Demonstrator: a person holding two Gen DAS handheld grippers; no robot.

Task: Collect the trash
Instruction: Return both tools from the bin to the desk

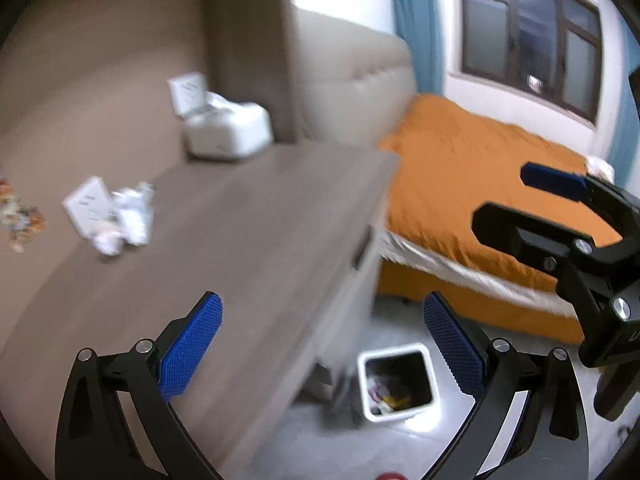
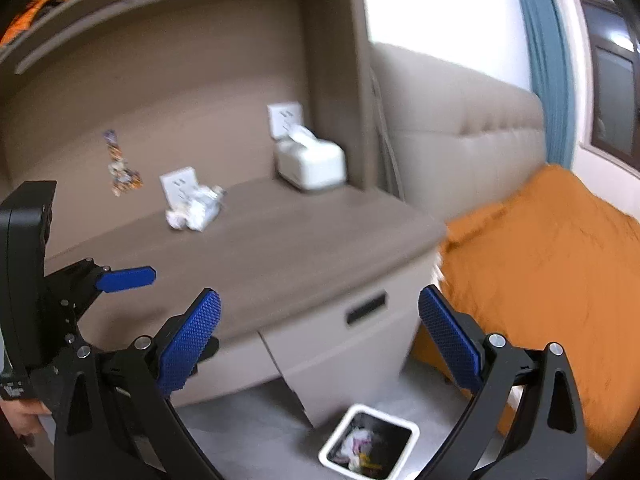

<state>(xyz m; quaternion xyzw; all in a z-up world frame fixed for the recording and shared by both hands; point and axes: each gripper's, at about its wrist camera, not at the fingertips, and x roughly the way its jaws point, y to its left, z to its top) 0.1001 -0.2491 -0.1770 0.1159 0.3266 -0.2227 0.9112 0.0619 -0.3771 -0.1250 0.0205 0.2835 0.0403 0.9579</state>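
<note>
Both grippers, left [image 1: 322, 344] and right [image 2: 319, 340], hold their blue fingers [image 1: 191, 345] wide, gripping nothing. Below stands the bin [image 2: 407, 430], white-rimmed, dark inside, with scraps in it. Crumpled white trash [image 2: 195, 211] lies on the surface [image 2: 280, 248] against a socket [image 2: 179, 184]; blur hides its long axis.

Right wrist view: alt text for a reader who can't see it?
The open, empty right claw hangs above a white trash bin on the floor, which holds some litter. Beyond it, crumpled white paper and a tissue box sit on a brown nightstand beside an orange bed; the left claw shows at left.
</note>
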